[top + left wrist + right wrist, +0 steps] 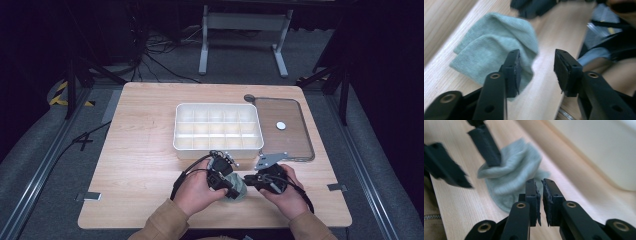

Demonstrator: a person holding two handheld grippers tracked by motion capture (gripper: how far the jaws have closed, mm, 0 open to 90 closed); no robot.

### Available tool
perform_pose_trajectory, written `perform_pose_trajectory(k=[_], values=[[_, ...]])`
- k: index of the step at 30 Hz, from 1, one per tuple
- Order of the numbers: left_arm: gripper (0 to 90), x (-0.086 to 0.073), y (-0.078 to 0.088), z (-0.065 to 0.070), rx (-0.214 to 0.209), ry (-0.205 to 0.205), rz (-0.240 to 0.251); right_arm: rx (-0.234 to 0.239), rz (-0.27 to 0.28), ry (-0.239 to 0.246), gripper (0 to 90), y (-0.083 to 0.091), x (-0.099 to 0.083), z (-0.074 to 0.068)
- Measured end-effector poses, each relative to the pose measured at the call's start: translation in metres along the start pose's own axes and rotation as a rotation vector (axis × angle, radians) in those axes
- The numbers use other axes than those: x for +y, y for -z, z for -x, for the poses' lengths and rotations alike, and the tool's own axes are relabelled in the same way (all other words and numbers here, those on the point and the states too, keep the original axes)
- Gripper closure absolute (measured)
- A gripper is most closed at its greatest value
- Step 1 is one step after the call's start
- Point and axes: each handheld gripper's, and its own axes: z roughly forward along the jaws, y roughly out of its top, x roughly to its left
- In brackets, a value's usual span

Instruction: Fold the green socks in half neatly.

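Left claw (536, 72) gapes over a grey-green cloth (496, 47), white divided tray (218, 127) behind.

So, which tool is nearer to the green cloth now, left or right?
Left. The left tool is open, with one jaw over the green cloth. The right tool is nearly closed, just short of the cloth's edge.

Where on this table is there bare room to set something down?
Free: the whole left side of the table, left of the divided white box, and the strip behind that box. Crowded: the near middle, where both grippers meet over the green cloth, and the right, taken by the clear lid.
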Motion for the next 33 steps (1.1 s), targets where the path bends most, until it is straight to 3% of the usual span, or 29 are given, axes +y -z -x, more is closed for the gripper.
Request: perform_pose_trajectory(k=[4, 8, 9, 10, 11, 13, 14, 15, 19, 25, 27, 33], values=[[55.6, -0.004, 0.019, 0.002, 0.003, -0.013, 0.061, -0.031, 0.025, -0.028, 82.9, 0.016, 0.001, 0.007], [66.6, -0.010, 0.023, -0.001, 0.033, 0.003, 0.039, -0.023, 0.036, -0.026, 83.2, 0.018, 0.004, 0.006], [66.6, -0.012, 0.020, -0.005, 0.058, 0.010, 0.011, -0.023, 0.041, -0.014, 83.3, 0.017, 0.006, 0.005], [73.6, -0.015, 0.014, -0.008, 0.112, -0.006, -0.035, -0.012, 0.038, -0.005, 83.7, 0.016, 0.010, 0.003], [75.3, -0.016, 0.010, -0.009, 0.131, -0.022, -0.040, -0.011, 0.036, -0.001, 84.0, 0.015, 0.010, 0.003], [78.6, -0.016, 0.003, -0.007, 0.151, -0.062, -0.036, -0.010, 0.029, 0.000, 84.9, 0.013, 0.011, 0.003], [79.9, -0.016, 0.003, -0.007, 0.151, -0.062, -0.036, -0.010, 0.029, 0.000, 84.9, 0.013, 0.011, 0.003], [79.9, -0.015, -0.001, -0.006, 0.159, -0.096, -0.032, -0.007, 0.026, -0.002, 85.5, 0.011, 0.011, 0.003], [87.8, -0.014, -0.014, -0.003, 0.143, -0.110, -0.029, 0.008, 0.013, 0.004, 88.0, 0.005, 0.011, 0.001], [87.2, -0.016, -0.038, -0.008, 0.097, -0.073, -0.070, 0.034, 0.018, 0.001, 88.6, 0.003, 0.011, -0.003], [87.1, -0.016, -0.041, -0.009, 0.077, -0.064, -0.045, 0.039, 0.020, 0.004, 88.8, 0.002, 0.011, -0.005], [86.1, -0.018, -0.043, -0.008, 0.078, -0.040, -0.012, 0.062, 0.014, 0.004, 89.1, -0.002, 0.012, -0.008]])
